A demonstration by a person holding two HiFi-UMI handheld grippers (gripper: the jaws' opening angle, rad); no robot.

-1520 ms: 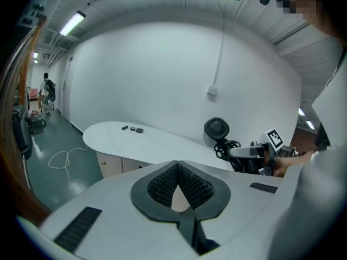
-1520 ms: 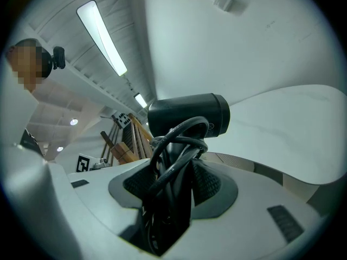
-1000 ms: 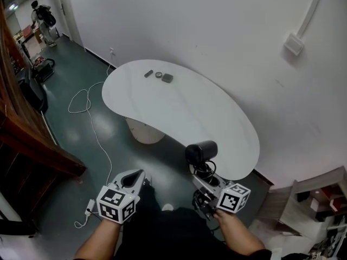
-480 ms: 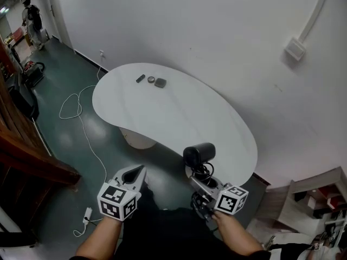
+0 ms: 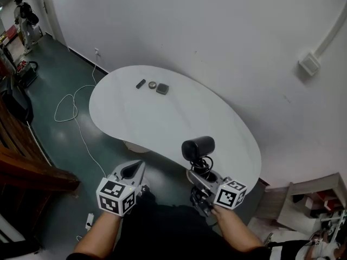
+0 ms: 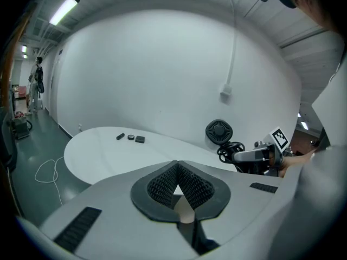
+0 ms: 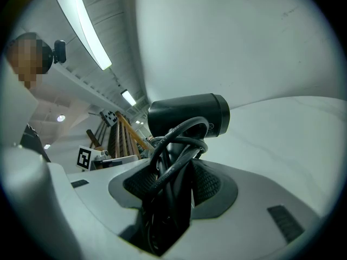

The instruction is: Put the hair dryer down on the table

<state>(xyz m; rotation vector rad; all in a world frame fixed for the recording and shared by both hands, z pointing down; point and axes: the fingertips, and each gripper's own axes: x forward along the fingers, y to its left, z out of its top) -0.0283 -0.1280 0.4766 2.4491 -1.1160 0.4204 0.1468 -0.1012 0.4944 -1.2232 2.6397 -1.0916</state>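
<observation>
A black hair dryer (image 5: 198, 148) (image 7: 187, 115) (image 6: 219, 132) stands upright with its cord coiled round the handle. My right gripper (image 5: 201, 172) (image 7: 172, 184) is shut on that handle and cord, holding the dryer in the air over the near edge of the white table (image 5: 162, 118). My left gripper (image 5: 132, 172) (image 6: 177, 186) hangs to the left, short of the table and over the floor, its jaws together with nothing between them.
Three small dark items (image 5: 154, 86) lie at the table's far end. A white cable (image 5: 70, 110) trails over the green floor at left. A person (image 5: 24, 18) stands far off at upper left. The white wall runs close behind the table.
The view has shifted a little, so the table sits lower and nearer. Both grippers keep the same pose and the dryer stays in the right one.
</observation>
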